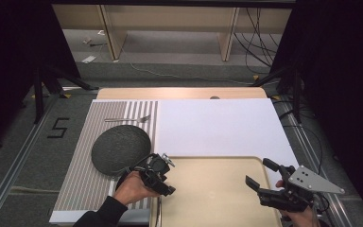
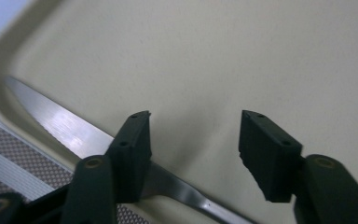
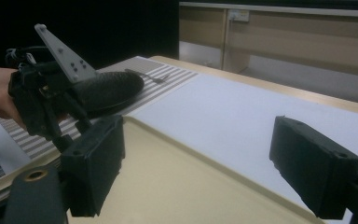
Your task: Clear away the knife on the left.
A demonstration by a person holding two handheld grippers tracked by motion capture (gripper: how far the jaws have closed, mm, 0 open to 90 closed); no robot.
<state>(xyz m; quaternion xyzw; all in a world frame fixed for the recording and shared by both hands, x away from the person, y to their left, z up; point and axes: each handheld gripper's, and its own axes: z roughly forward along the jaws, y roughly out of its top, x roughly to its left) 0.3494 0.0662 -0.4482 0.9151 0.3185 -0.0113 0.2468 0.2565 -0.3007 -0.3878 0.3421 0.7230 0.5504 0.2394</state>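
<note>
A metal knife lies along the left edge of a beige tray, blade toward the tray's rounded corner. My left gripper hangs open just above it, its left jaw over the knife's neck, gripping nothing. In the high view this left gripper sits over the near-left corner of the tray, where the knife shows as a thin metal strip. My right gripper is open over the tray's right side. The right gripper view has its jaws wide apart above the tray, facing the left gripper.
A dark grey round plate rests on a striped placemat left of the tray, with a fork beyond it. A white board covers the table's middle and right. Table legs and cables lie beyond the far edge.
</note>
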